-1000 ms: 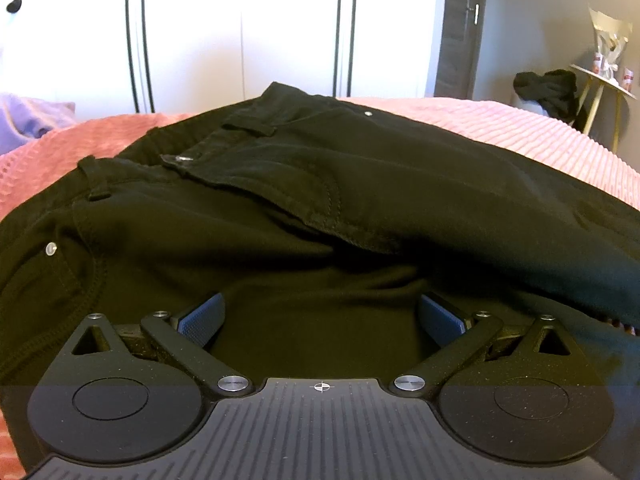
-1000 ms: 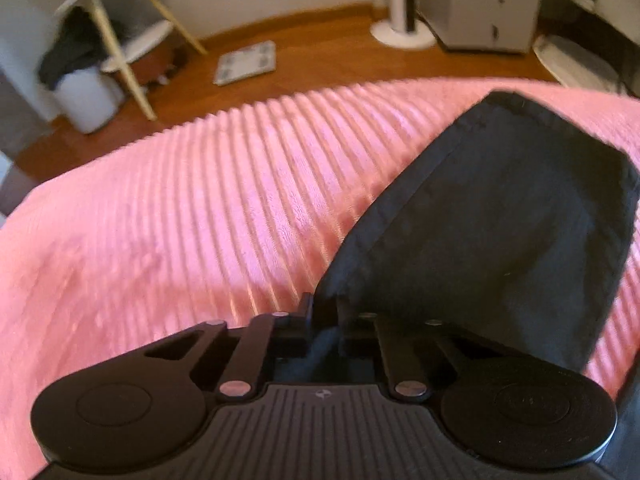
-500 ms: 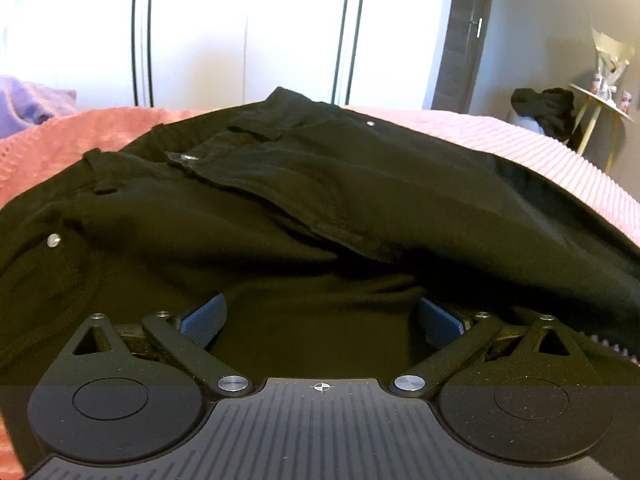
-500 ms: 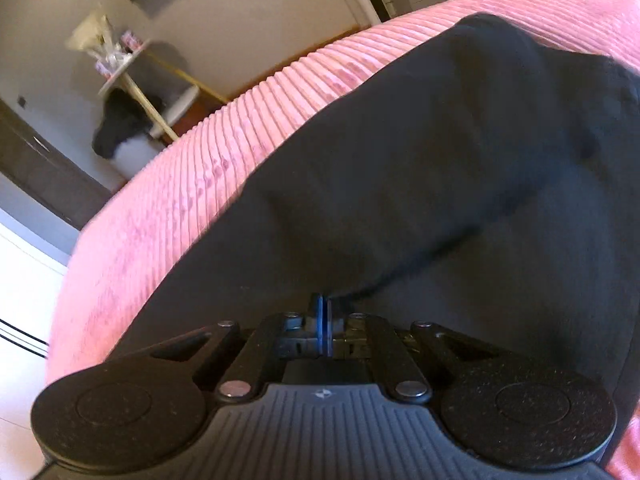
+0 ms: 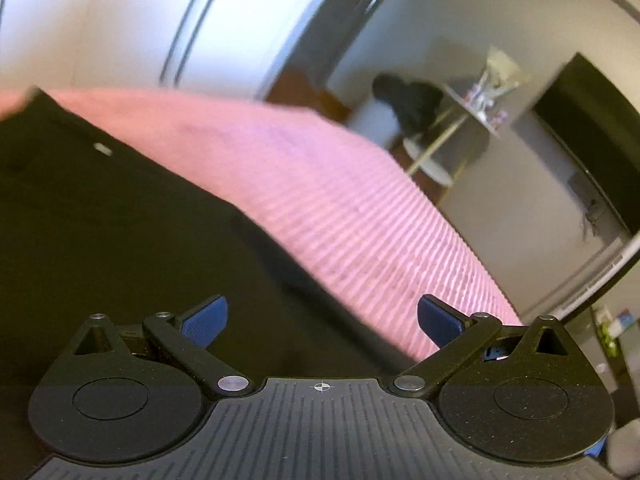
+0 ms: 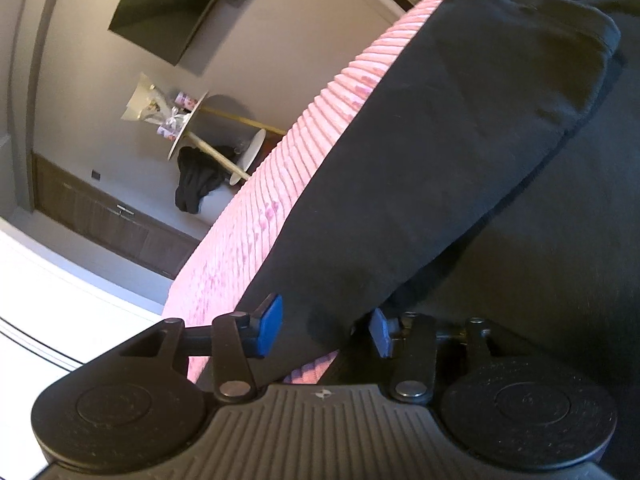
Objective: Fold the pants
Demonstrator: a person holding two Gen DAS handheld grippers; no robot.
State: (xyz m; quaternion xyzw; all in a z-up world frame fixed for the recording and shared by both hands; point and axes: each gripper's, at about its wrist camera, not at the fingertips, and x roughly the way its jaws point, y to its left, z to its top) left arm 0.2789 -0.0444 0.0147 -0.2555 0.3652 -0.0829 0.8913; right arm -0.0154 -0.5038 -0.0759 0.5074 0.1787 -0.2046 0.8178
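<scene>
A bedroom: pink ribbed bedspread (image 5: pixel 360 216) under me, white wardrobe doors (image 5: pixel 120 20) behind, a small side table (image 6: pixel 200 128) with dark clothes slung by it across the floor.

My right gripper (image 6: pixel 324 328) has just been opening: its blue pads stand apart with the edge of the leg (image 6: pixel 460 140) between them, but neither pad presses the cloth, so I have let go. From there the leg runs up toward 1 o'clock, lying folded over the rest of the pants (image 6: pixel 560 280), its end rounded near the top right corner. Bedspread shows from 9 to 12 o'clock.

My left gripper (image 5: pixel 322 320) is wide apart and holds nothing. In its blurred view the pants fill 8 to 11 o'clock, a rivet (image 5: pixel 103 149) glinting at 10, with bedspread from 12 to 3.

By my judgement the first fold is laid: one leg end brought over onto the body of the pants. What is left, as far as I can tell, is smoothing and at least one more fold; how tidy the stack is, I cannot see whole.
</scene>
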